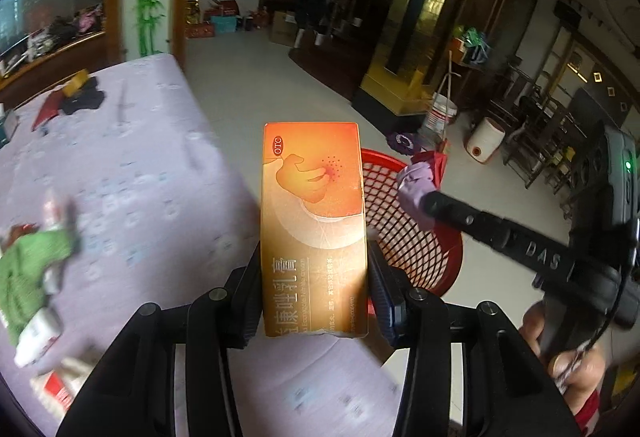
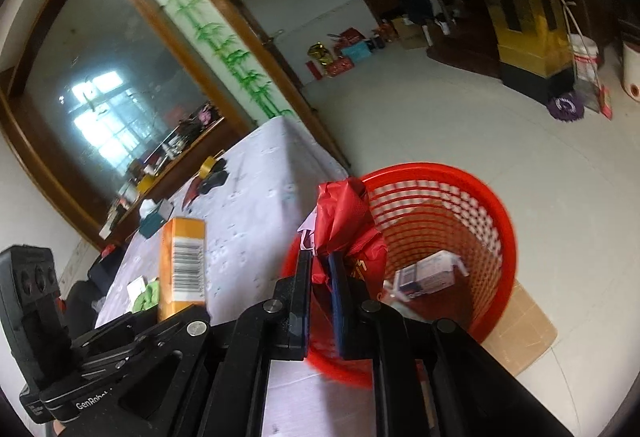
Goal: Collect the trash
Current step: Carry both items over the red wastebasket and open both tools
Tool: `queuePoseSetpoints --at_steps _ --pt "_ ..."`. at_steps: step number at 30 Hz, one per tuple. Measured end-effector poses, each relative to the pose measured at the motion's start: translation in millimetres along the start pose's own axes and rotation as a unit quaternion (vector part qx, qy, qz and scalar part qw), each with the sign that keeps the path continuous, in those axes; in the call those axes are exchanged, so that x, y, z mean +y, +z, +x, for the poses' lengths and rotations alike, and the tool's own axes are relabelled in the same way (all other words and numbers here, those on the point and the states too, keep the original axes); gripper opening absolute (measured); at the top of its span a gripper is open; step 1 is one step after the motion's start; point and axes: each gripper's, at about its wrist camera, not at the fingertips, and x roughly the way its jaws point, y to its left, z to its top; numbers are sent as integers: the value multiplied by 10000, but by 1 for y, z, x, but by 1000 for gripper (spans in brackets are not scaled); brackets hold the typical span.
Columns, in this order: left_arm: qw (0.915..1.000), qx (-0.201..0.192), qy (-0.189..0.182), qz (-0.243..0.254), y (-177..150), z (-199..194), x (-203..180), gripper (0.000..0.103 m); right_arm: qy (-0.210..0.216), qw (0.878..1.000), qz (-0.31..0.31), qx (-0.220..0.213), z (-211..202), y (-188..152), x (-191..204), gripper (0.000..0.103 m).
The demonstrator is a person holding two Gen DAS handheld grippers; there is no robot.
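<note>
My left gripper is shut on an orange medicine box, held upright above the edge of the table with the lilac cloth. The same orange medicine box shows at the left of the right wrist view. My right gripper is shut on a crumpled red and lilac wrapper, just over the near rim of the red mesh basket. In the left wrist view the right gripper reaches in from the right with the wrapper above the red basket. A white box lies inside the basket.
Scraps stay on the table: a green cloth piece, white and red packets, dark items at the far end. The basket stands on cardboard on the tiled floor. A bucket and a golden pillar stand beyond.
</note>
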Motion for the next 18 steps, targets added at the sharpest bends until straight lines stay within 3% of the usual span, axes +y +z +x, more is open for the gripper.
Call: queuePoseSetpoints --at_steps 4,5,6,7,8,9,10,18 --pt "10000 -5 -27 89 17 27 -18 45 -169 9998 72 -42 1 10 -18 11" --pt "9999 -5 -41 112 19 32 -22 48 -212 9997 81 -33 2 13 -22 11" --pt "9999 31 11 125 21 38 -22 60 -252 9996 84 -31 3 15 -26 12" --pt "9999 32 55 100 21 40 -22 66 -286 9996 78 -30 5 17 -29 23" --pt "10000 23 63 60 21 42 -20 66 -335 9994 84 -14 6 18 -33 32" --pt "10000 36 30 23 21 42 -19 66 -359 9993 101 -13 7 19 -35 47" --pt "10000 63 -4 7 20 43 -18 66 -363 9993 116 -45 6 19 -38 51" --pt "9998 -5 169 -75 -4 13 4 68 -374 9991 76 -169 -7 11 -29 51"
